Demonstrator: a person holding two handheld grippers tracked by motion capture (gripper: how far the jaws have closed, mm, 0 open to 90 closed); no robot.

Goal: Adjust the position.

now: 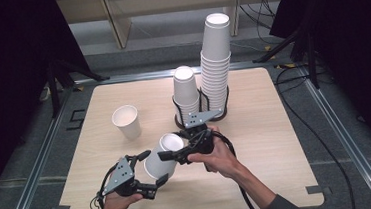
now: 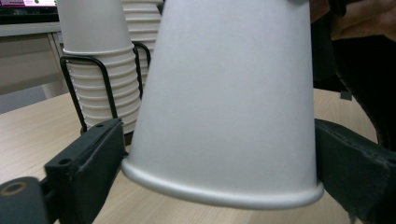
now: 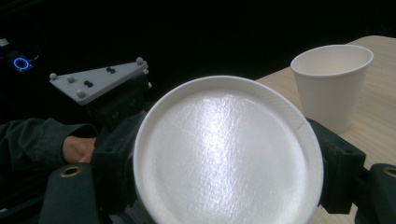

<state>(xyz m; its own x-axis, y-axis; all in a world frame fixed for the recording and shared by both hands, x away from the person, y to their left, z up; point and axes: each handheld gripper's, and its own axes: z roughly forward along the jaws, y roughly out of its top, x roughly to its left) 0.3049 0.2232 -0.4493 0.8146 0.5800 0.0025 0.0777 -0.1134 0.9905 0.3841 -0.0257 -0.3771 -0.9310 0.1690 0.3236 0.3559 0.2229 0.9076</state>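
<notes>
Above the table's (image 1: 259, 179) near middle, a tilted paper cup (image 1: 161, 155) is hanging between both grippers. The right gripper (image 1: 170, 155) is clamping it near the rim, while the left gripper (image 1: 156, 168) is flanking its base, jaws seemingly touching without clearly squeezing.

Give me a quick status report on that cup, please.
Left tool, right tool: both shut on paper cup. Cup tilted between them. Loose cup, stacks stand clear.
</notes>
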